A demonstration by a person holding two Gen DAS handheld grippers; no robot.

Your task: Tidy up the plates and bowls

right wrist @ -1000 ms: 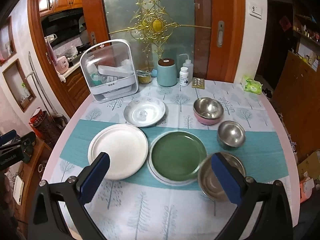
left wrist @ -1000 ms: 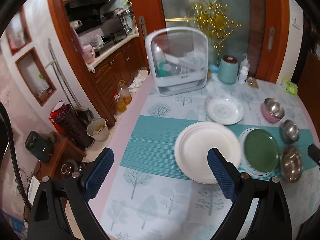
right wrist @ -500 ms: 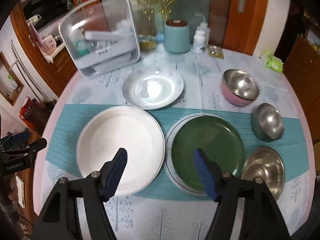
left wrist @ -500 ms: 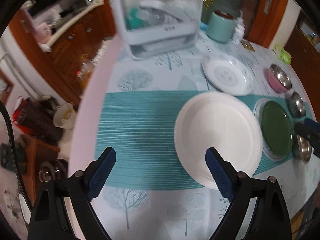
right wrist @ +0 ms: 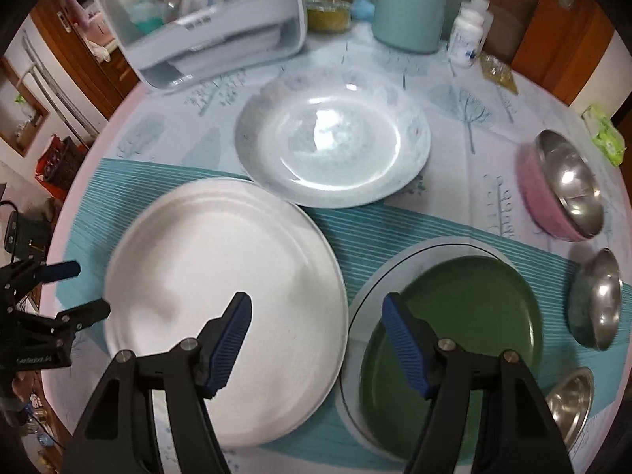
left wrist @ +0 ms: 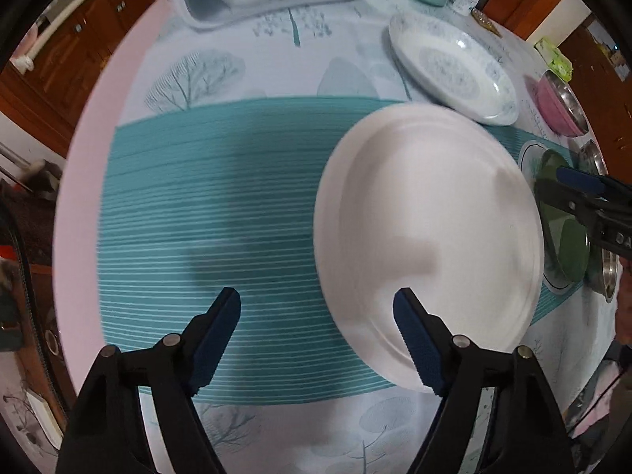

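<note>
White plate [right wrist: 221, 296] lies flat on the teal runner [left wrist: 205, 205] toward the bench's left edge. The left tool [left wrist: 316, 316] and right tool [right wrist: 316, 316] hover wide open, empty, flanking its rims, likely to lift it.

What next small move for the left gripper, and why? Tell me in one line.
Probably ease the left gripper slightly right and down so its open jaws straddle the near rim of the large plain white round plate; the plate lies flat on the teal striped mat, and only the right finger overlaps it.
</note>
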